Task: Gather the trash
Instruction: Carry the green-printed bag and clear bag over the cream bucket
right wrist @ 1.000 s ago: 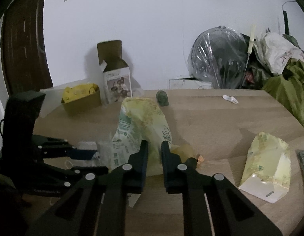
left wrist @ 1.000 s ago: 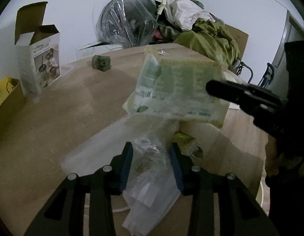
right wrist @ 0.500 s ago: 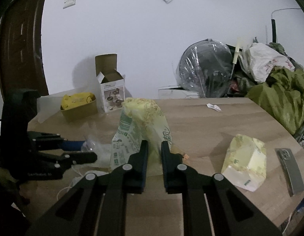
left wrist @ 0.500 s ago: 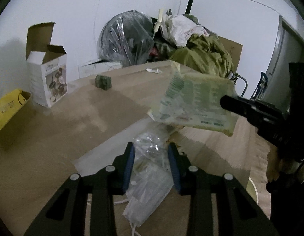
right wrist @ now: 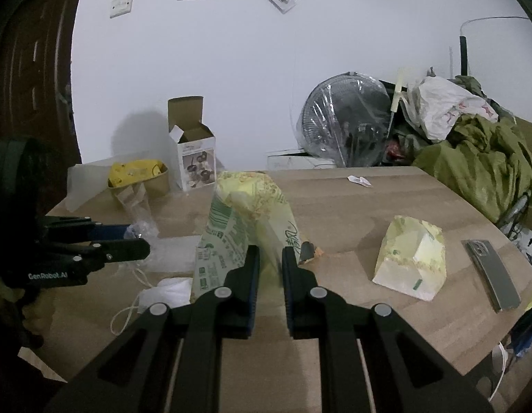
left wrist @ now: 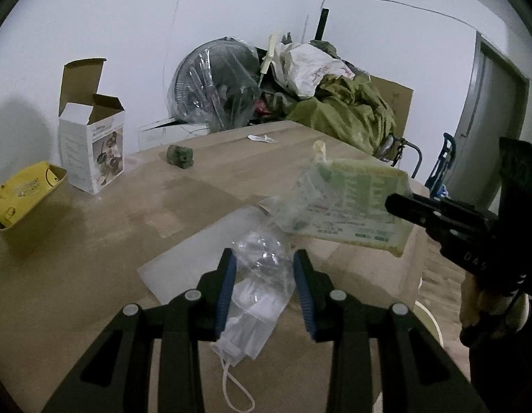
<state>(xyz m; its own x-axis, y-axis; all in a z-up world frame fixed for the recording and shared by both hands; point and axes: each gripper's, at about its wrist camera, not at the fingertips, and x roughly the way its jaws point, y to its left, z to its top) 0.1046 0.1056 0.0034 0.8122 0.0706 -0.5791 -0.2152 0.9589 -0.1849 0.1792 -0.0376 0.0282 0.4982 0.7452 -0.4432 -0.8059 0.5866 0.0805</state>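
Note:
My right gripper (right wrist: 270, 254) is shut on a yellow-green paper bag (right wrist: 247, 222) and holds it up over the wooden table (right wrist: 352, 213); the bag also shows in the left wrist view (left wrist: 355, 203). My left gripper (left wrist: 264, 258) is shut on a crumpled clear plastic wrapper (left wrist: 262, 275), held above the table. A white face mask (right wrist: 166, 289) with ear loops lies under it. A second yellow-green bag (right wrist: 412, 258) lies on the table to the right.
A yellow-lidded box (right wrist: 138, 175), an open white carton (right wrist: 195, 158), a green lump (left wrist: 179, 155) and a small white scrap (right wrist: 359, 179) sit further back. A phone (right wrist: 491, 273) lies at the right edge. A wrapped fan (right wrist: 348, 120) and green cloth pile (right wrist: 479, 161) stand behind.
Both grippers have drawn back and risen with their loads; the table looks further away. The held bag has shifted right in the left wrist view.

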